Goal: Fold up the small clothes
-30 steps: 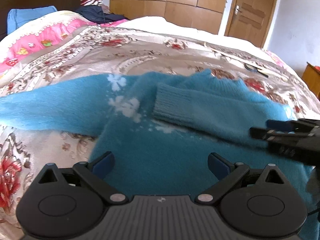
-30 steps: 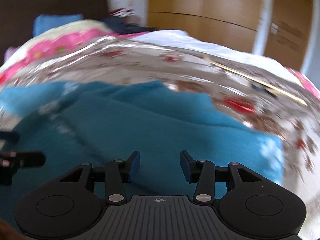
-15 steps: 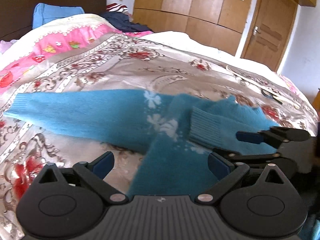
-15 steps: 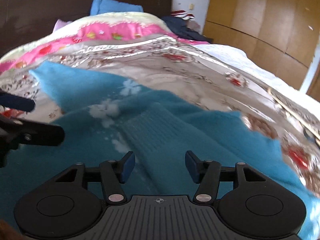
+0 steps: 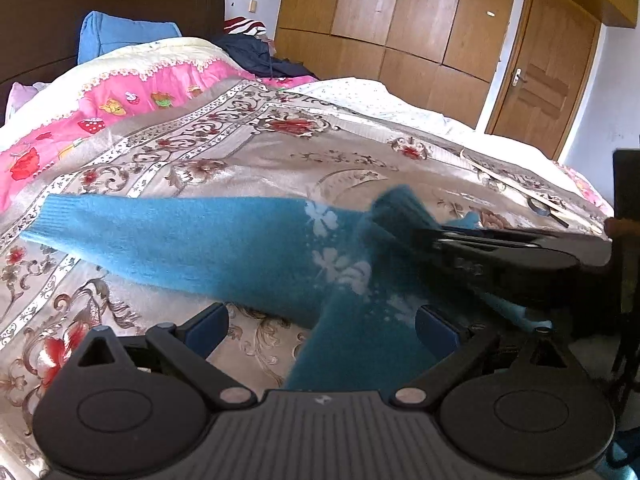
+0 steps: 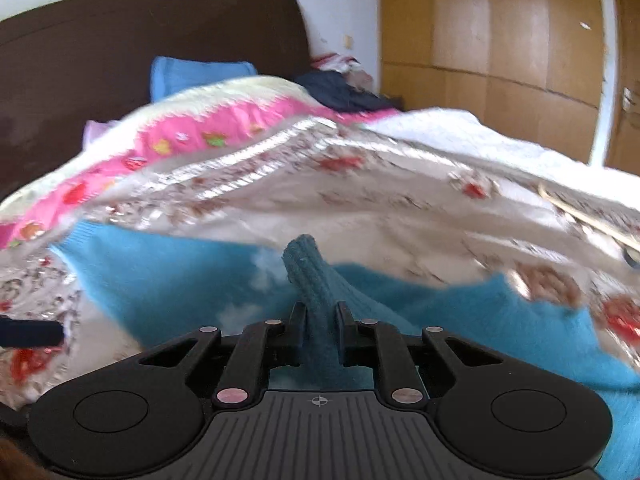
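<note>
one blue sweater (image 5: 224, 240) is spread on the floral bedspread (image 5: 280, 152); one pink quilt (image 5: 120, 96) and one blue pillow (image 5: 120, 34) lie behind. its ribbed cuff (image 6: 310, 276) is clamped by the right gripper (image 6: 320, 332); the left gripper (image 5: 320, 324) is held agape.

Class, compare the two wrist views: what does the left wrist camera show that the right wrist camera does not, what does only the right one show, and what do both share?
Only the left wrist view shows the left gripper open and empty above the sweater body, the door in full, and the right gripper seen from the side.

Only the right wrist view shows the ribbed cuff pinched between the right gripper's closed fingers and standing up from them.

Both show the blue sweater on the floral bedspread, one sleeve stretched out flat, the pink quilt, blue pillow and wooden wardrobe.
</note>
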The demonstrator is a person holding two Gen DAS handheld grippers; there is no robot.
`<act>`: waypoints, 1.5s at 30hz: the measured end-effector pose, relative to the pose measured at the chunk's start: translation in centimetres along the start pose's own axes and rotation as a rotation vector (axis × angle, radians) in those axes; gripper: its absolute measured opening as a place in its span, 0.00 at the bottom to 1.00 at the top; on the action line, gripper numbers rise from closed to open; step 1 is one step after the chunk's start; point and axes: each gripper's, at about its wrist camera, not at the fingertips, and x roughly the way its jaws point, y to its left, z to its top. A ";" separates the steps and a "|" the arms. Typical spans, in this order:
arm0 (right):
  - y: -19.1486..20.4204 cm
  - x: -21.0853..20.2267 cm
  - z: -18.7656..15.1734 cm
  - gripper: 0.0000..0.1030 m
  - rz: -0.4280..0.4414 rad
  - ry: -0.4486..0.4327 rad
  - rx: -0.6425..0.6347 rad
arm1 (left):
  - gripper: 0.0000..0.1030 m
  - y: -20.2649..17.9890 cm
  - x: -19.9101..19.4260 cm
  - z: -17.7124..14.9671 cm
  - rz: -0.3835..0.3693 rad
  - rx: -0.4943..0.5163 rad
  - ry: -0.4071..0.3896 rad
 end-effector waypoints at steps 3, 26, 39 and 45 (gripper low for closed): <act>0.9 1.7 -0.5 0.15 0.014 0.032 -0.031 | 1.00 0.0 0.3 -0.1 0.009 0.014 0.009; -22.1 -11.0 -6.4 0.26 -0.542 -0.063 0.616 | 1.00 -8.6 10.3 4.8 -0.039 0.108 0.018; -18.1 -6.3 -7.0 0.26 -0.606 0.085 0.308 | 1.00 -6.2 10.7 1.3 0.074 0.133 0.107; -12.6 -6.2 -4.4 0.29 -0.338 0.041 0.196 | 1.00 -3.4 9.0 1.6 0.066 0.038 0.110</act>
